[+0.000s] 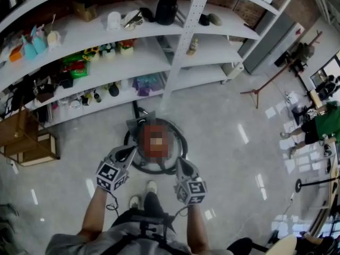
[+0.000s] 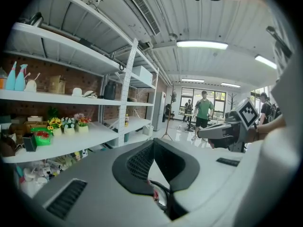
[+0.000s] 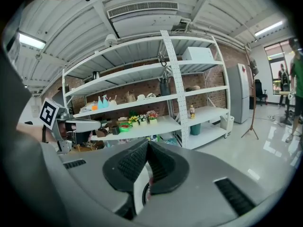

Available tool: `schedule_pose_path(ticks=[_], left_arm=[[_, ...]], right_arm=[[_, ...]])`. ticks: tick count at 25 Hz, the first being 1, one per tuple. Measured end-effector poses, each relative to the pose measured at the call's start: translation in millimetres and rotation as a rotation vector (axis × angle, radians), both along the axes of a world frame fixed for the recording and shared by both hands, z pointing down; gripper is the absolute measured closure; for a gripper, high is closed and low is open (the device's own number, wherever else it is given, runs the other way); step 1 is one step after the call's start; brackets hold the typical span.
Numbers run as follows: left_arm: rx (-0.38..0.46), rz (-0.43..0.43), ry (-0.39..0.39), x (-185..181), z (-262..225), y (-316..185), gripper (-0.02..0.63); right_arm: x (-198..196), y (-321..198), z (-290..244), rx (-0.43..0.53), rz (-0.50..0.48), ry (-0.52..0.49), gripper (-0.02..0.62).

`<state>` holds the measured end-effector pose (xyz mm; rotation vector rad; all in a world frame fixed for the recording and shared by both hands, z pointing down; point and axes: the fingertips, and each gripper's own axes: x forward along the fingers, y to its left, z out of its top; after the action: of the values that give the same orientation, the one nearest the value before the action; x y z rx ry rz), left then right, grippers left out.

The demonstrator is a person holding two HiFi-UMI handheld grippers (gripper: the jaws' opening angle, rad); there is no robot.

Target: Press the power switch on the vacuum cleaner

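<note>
The vacuum cleaner [image 1: 144,129], a round dark-red canister ringed by a black hose [image 1: 182,146], stands on the floor just ahead of the person's feet. A mosaic patch covers its top, so no switch shows. My left gripper [image 1: 131,152] hovers at its left side and my right gripper [image 1: 178,164] at its right front. Both point inward over the canister. In the left gripper view the left gripper [image 2: 154,143] has its jaws meeting at the tips with nothing held. The right gripper [image 3: 147,144] looks the same in its own view. A sliver of hose [image 2: 160,189] shows below the left jaws.
A long white shelf unit [image 1: 159,62] with flowers, bottles and boxes runs behind the vacuum. A wooden crate [image 1: 24,139] sits at the left. A tripod stand [image 1: 265,84] and people by tables [image 1: 319,126] are at the right.
</note>
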<state>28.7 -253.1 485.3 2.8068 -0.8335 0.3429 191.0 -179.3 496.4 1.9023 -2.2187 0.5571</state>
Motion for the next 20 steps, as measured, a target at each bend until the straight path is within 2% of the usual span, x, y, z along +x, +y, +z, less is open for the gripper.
schedule_pose_path(ticks=[14, 20], left_arm=[[-0.102, -0.035, -0.075, 21.5, 69.3, -38.1, 0.600], [-0.136, -0.043, -0.102, 28.5, 104.1, -49.2, 0.600]], right_arm=[[5.1, -56.0, 68.2, -0.118, -0.079, -0.081, 0.583], [9.4, -68.3, 104.3, -0.180, -0.107, -0.083, 0.583]])
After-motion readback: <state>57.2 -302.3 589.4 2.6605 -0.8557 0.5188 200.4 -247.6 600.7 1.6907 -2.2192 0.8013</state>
